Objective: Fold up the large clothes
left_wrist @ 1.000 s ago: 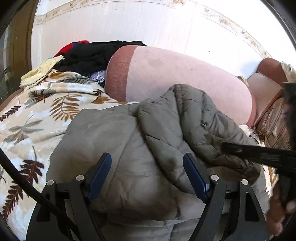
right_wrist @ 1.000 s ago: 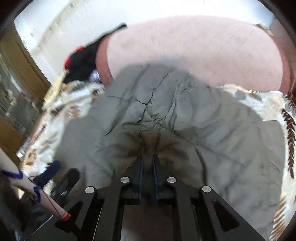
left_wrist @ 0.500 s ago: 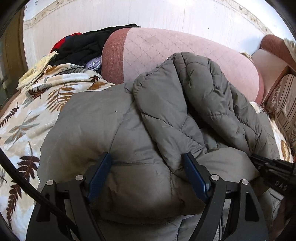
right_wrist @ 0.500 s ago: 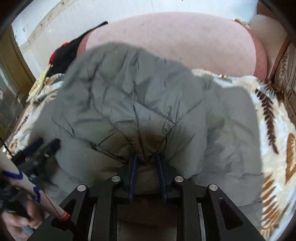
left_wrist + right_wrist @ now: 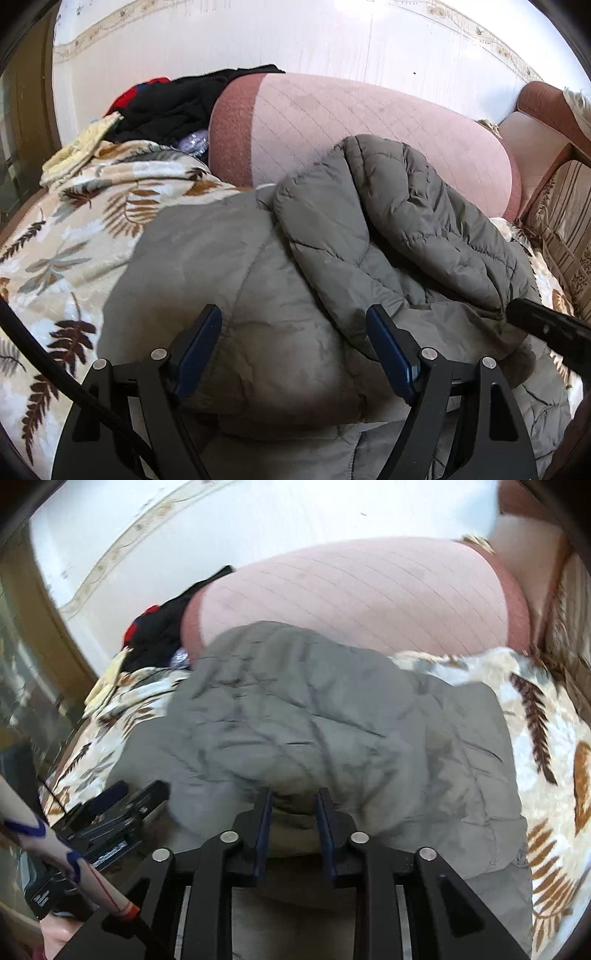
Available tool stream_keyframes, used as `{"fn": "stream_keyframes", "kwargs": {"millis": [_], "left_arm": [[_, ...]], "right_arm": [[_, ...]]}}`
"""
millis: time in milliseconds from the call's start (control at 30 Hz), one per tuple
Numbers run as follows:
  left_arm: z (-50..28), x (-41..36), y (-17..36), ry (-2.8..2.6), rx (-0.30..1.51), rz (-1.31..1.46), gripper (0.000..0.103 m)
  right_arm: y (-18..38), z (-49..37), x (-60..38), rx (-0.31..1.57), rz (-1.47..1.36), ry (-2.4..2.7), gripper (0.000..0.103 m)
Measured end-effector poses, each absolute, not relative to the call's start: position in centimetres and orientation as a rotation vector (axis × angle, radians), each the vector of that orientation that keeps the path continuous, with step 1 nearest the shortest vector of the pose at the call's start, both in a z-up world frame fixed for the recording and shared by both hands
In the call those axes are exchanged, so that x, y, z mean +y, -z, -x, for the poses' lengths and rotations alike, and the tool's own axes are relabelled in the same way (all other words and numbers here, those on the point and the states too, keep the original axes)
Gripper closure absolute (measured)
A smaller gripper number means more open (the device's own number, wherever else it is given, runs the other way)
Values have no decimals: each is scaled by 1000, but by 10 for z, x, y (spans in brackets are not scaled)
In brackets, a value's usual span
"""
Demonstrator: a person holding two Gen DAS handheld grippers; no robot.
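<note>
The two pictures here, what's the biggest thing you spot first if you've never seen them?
A big puffy grey jacket jumps out first, lying in a heap in the middle on a leaf-patterned blanket. Behind it bulges a pink sofa cushion, with a pile of black and red clothes at its left end. Up close, the left gripper stands wide over the jacket, and the right gripper is opening with jacket fabric between its jaws.

My right gripper (image 5: pixel 293 805) jaws opening off the grey jacket (image 5: pixel 314 716), its folded flap now lower, mid-frame
</note>
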State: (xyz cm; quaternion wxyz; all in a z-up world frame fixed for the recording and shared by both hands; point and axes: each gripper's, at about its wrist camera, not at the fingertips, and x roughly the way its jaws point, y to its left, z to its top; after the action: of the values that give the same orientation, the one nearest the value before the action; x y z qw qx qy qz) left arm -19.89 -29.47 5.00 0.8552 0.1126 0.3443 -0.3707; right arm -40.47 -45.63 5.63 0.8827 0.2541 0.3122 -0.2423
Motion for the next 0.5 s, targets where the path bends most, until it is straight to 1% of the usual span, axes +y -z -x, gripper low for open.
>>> {"fn": "stream_keyframes", "kwargs": {"millis": [100, 200, 267, 400, 500], "left_arm": [[196, -299, -42, 754, 753, -265, 23], [189, -302, -29, 719, 804, -282, 23], [190, -303, -25, 710, 802, -297, 23], [191, -301, -29, 718, 789, -281, 23], [188, -293, -38, 738, 794, -227, 23]], "right_arm": [[-47, 386, -447, 687, -527, 467, 70], [-19, 368, -447, 787, -544, 466, 68], [-8, 363, -448, 798, -543, 467, 68], [-20, 366, -447, 798, -542, 464, 68], [-43, 387, -442, 713, -582, 436, 68]]}}
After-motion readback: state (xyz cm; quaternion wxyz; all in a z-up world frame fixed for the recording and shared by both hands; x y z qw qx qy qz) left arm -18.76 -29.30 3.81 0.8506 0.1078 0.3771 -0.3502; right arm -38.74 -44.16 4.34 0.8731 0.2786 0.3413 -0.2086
